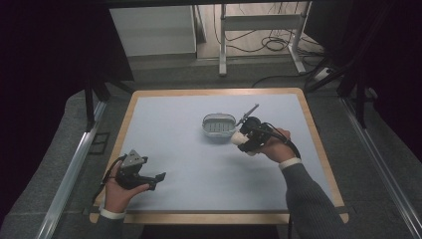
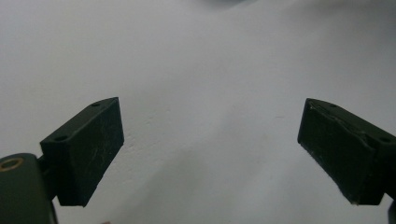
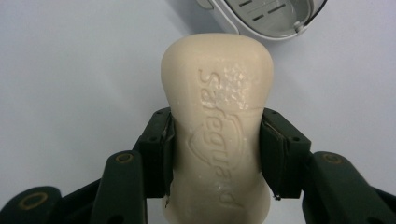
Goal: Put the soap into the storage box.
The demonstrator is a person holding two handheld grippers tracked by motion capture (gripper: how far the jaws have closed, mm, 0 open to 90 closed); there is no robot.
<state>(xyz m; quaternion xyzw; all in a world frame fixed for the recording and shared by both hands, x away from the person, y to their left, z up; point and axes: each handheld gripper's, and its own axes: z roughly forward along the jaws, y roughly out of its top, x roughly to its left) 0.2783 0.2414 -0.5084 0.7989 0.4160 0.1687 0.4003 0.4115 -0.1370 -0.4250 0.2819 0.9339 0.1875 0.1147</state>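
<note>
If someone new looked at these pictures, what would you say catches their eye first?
Most likely the cream bar of soap with its embossed lettering, clamped between the jaws of the right gripper just right of the table's middle. Right beside it sits the empty grey oval soap dish with a slotted floor. At the near left, the left gripper holds its jaws wide apart over the bare pale blue tabletop.

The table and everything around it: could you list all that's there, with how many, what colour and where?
Soap bar: one, cream, clamped in the right gripper.
Soap dish: one, white-grey, mid-table, just beside the soap.
Table: one, pale blue top with wooden edge, centre.
Metal frame: one, white, on the floor beyond the table.
Cables: several, black, on the floor under that frame.
Left gripper: one, black, jaws open, low at the table's near left.
Right gripper: one, black, right of the dish.
</note>
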